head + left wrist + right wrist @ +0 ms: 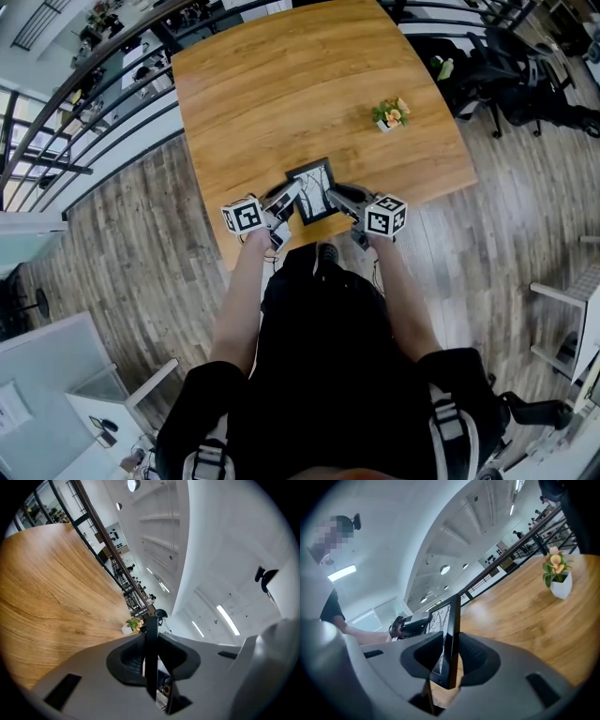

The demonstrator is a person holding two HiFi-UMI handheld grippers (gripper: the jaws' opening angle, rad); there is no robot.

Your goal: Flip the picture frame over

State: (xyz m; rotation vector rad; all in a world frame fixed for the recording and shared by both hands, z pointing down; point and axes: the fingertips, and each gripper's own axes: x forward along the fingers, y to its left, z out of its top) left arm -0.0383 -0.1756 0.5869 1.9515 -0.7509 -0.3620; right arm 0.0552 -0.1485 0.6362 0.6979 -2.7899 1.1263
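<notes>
1. The left gripper (284, 201) and right gripper (340, 198) each have their jaws pinching one side edge of the picture frame (312, 190), likely so both can turn it together.
2. The frame is picture-side up at the near edge of the surface (281, 84); whether it is lifted clear I cannot tell.
3. A small potted plant (391, 113) stands well apart, farther back, clear of the flip.

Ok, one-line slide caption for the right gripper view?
Right gripper clamped on the picture frame, left gripper holding its opposite side, wooden table and potted plant behind.
</notes>
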